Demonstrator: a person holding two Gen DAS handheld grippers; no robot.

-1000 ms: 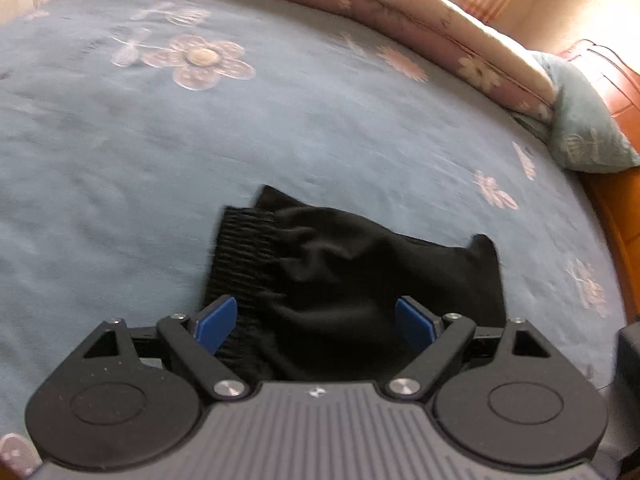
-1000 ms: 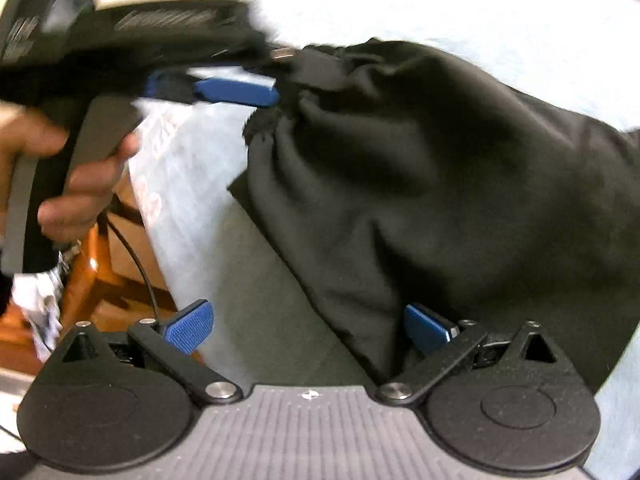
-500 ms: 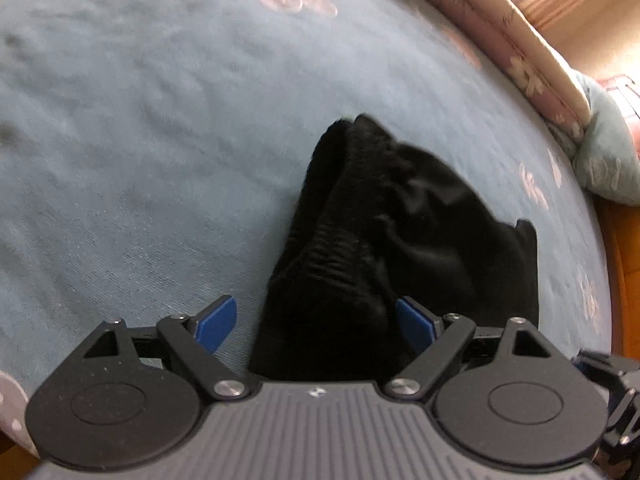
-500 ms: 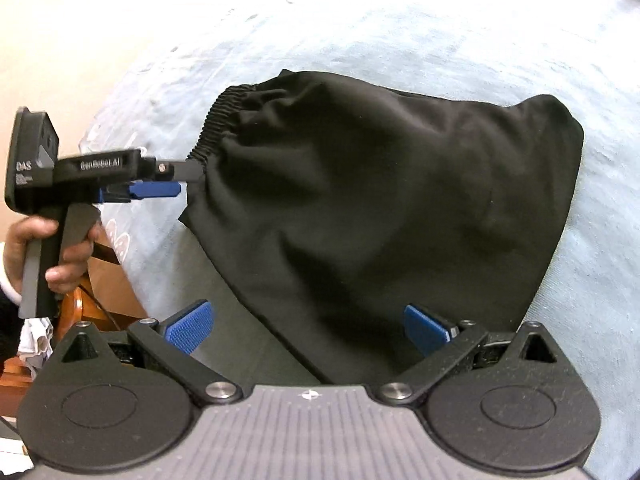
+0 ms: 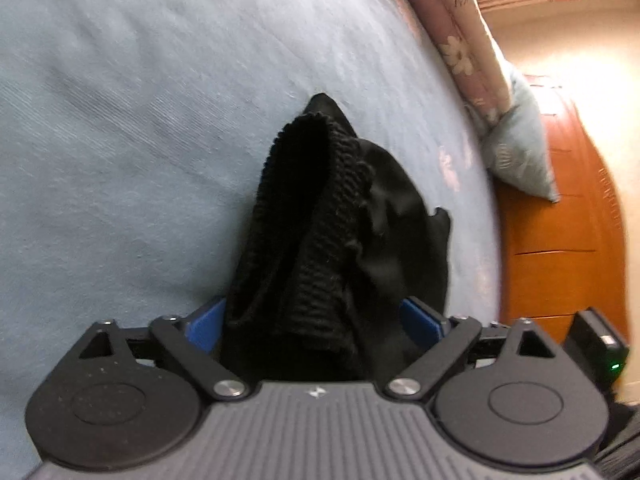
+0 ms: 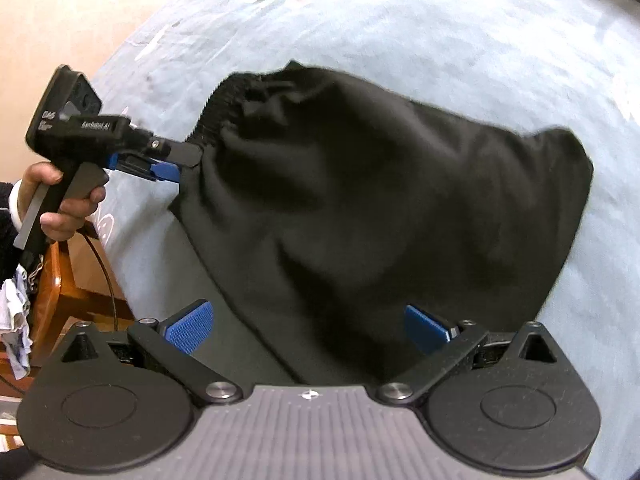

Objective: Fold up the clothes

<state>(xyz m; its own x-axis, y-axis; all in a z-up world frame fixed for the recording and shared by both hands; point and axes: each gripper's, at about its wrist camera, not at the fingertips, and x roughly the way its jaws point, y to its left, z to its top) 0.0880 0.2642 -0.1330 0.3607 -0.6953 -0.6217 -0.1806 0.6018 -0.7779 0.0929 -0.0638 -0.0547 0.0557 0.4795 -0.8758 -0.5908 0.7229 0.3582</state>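
Black shorts (image 6: 380, 200) lie on the blue bedspread (image 6: 440, 32), their ribbed waistband (image 5: 316, 248) turned towards my left gripper (image 5: 314, 320). That gripper is open, and the bunched waistband rises between its blue pads (image 5: 204, 322). From the right wrist view the left gripper (image 6: 176, 164) sits at the waistband's near end, a hand (image 6: 68, 204) holding its handle. My right gripper (image 6: 310, 328) is open, low over the shorts' near edge, with black cloth between its fingers.
A pink flowered quilt (image 5: 460, 40) and a pale blue pillow (image 5: 516, 148) lie along the bed's far side. A wooden bed frame (image 5: 560, 260) borders it. Wooden furniture (image 6: 60, 280) and a cable stand off the bed's left edge.
My left gripper has pushed forward and tilted, so the waistband now stands bunched between its open fingers. The right gripper has drawn a little closer to the shorts.
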